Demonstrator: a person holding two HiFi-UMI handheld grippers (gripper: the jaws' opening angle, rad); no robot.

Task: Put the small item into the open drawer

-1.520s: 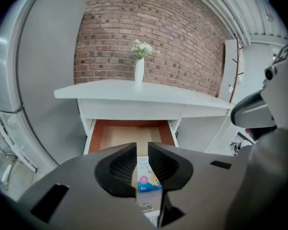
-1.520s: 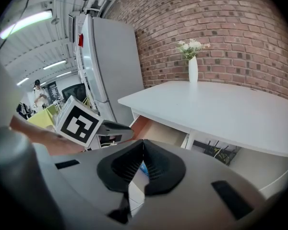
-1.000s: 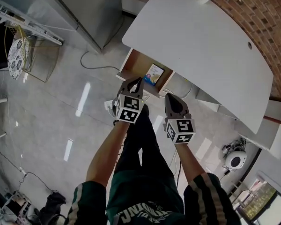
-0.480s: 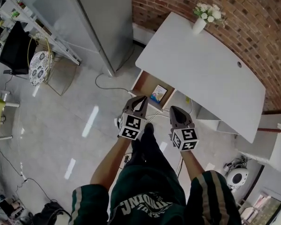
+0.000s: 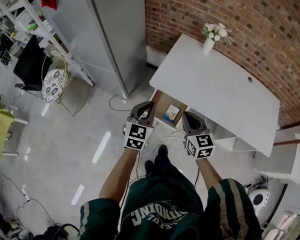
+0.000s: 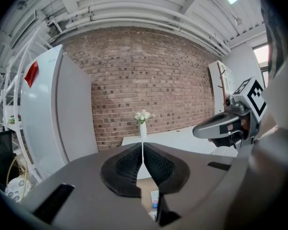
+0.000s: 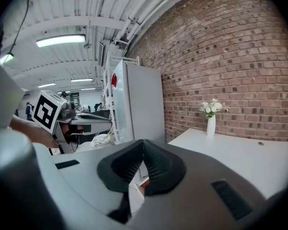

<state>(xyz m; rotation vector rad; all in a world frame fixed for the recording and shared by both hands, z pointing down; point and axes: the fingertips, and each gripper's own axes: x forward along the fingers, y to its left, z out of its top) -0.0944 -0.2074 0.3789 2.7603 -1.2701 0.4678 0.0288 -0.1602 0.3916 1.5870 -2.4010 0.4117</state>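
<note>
Small item (image 5: 171, 113) in drawer (image 5: 159, 100); left tool (image 5: 150, 105), right tool (image 5: 186, 115) side-by-side, closed.

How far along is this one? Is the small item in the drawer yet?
Done, apparently: a small colourful item lies inside the open drawer under the white table. In hand: nothing; the left gripper and right gripper are both shut on nothing, held short of the drawer. Left: nothing that shows; the drawer stands open.
</note>
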